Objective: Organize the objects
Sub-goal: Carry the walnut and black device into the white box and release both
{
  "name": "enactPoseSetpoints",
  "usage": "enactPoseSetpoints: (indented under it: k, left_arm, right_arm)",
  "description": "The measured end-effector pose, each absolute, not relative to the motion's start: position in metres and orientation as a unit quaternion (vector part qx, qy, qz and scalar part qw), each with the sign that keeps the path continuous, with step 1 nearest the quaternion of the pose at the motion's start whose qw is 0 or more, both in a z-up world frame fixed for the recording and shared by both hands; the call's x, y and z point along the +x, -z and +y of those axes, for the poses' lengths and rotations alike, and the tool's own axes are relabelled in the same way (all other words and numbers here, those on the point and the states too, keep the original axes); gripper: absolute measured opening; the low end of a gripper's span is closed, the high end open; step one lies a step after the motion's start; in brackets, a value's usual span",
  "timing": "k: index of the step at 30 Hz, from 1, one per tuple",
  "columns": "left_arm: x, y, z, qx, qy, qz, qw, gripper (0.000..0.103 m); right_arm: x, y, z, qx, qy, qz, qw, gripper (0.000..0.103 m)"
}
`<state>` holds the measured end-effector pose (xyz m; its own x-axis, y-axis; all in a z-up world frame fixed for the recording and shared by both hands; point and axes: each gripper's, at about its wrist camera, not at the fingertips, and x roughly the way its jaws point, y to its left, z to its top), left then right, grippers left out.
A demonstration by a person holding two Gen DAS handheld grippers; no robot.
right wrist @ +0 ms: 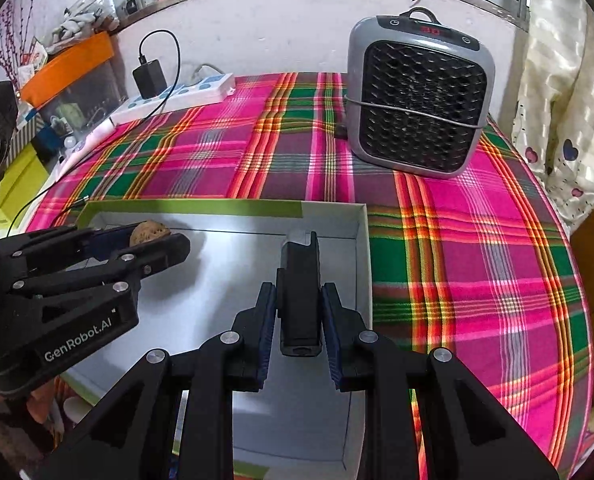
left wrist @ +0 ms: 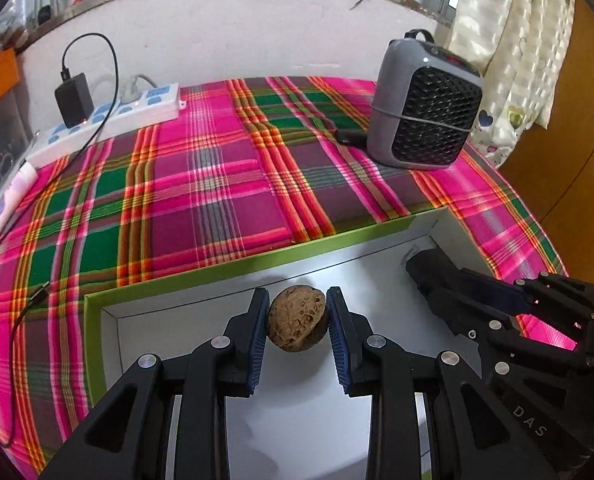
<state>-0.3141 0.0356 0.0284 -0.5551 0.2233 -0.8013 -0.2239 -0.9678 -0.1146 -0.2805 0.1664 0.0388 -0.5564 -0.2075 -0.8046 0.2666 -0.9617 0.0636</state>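
A shallow white box with a green rim [left wrist: 257,260] lies on the plaid cloth; it also shows in the right wrist view [right wrist: 193,205]. My left gripper [left wrist: 297,316] is shut on a brown walnut [left wrist: 297,318] and holds it over the box floor near the far left corner; the walnut also shows in the right wrist view [right wrist: 150,232]. My right gripper [right wrist: 299,312] is shut on a black rectangular device [right wrist: 300,292] inside the box near its right wall. The device [left wrist: 433,272] and the right gripper [left wrist: 509,304] also show in the left wrist view.
A grey fan heater [left wrist: 425,108] stands at the back right of the table, also in the right wrist view [right wrist: 417,96]. A white power strip [left wrist: 109,120] with a black charger [left wrist: 73,98] and cable lies at the back left. A curtain [right wrist: 569,100] hangs right.
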Motion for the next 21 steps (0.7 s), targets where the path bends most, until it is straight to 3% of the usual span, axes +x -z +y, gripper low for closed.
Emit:
enactPoseSetpoints:
  k: [21]
  left_arm:
    - [-0.3215,-0.0209,0.0371,-0.468,-0.875,0.003,0.12,0.028]
  right_arm:
    - [-0.2864,-0.036,0.1639,0.448,0.884,0.038,0.131,0.024]
